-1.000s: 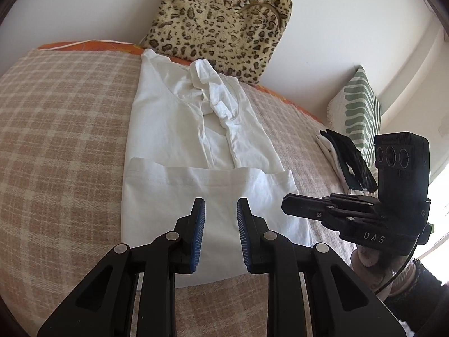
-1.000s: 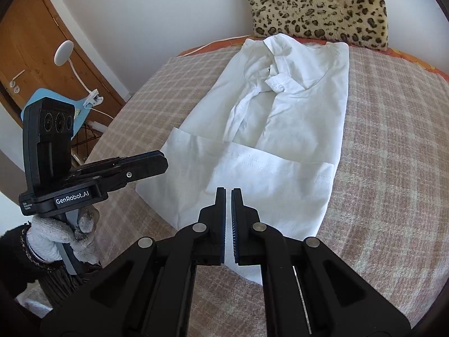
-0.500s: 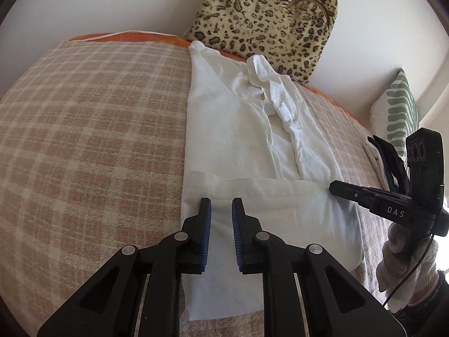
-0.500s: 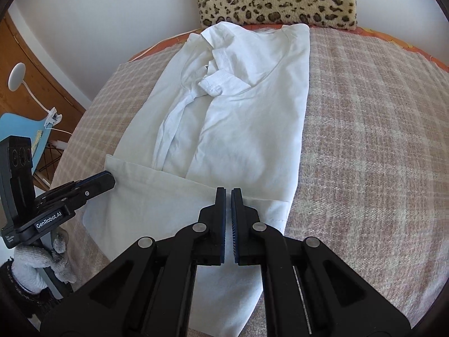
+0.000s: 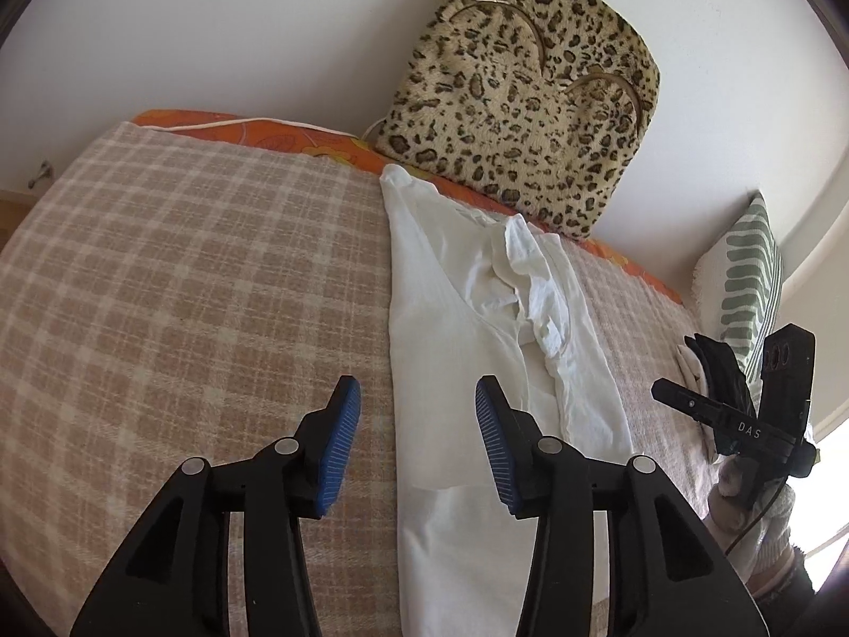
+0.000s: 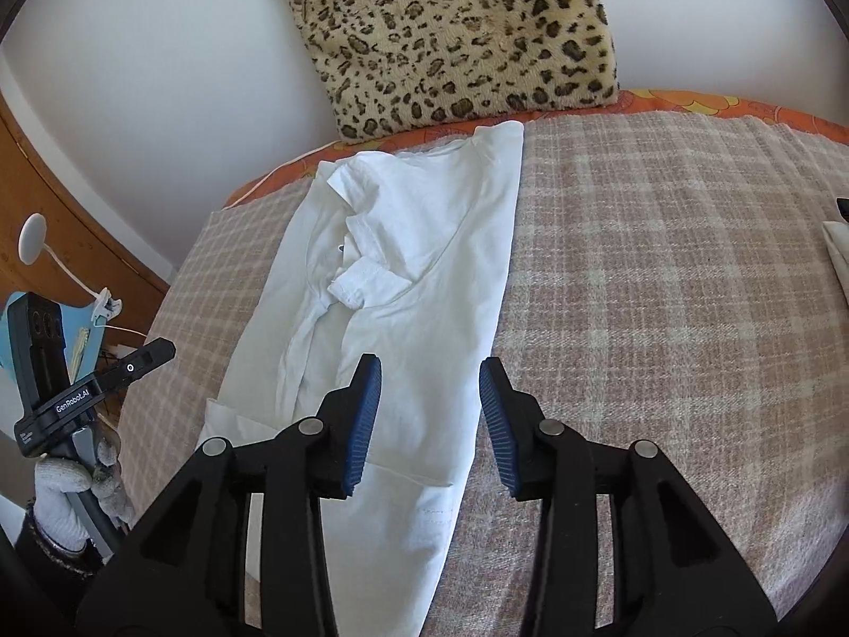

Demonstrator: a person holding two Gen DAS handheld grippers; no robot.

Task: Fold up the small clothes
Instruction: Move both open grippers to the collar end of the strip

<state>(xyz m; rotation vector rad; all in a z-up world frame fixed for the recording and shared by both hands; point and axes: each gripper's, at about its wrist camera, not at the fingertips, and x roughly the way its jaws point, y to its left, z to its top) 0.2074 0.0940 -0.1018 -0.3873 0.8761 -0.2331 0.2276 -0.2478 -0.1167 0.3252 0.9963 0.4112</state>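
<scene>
Fingers of both grippers, left (image 5: pixel 418 438) and right (image 6: pixel 430 414), are opening with nothing between them, having shifted to opposite edges of the shirt (image 6: pixel 424 276) on the bed (image 6: pixel 663 318); hem fold laid, next fold likely.

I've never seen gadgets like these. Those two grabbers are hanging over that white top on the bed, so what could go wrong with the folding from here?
Two things, probably. The bunched sleeve lies crumpled on the white top, so another fold may trap a lump. The left gripper and the right gripper are both opening with nothing between the fingers, each straddling a side edge; a bite there might also catch the checked blanket.
</scene>
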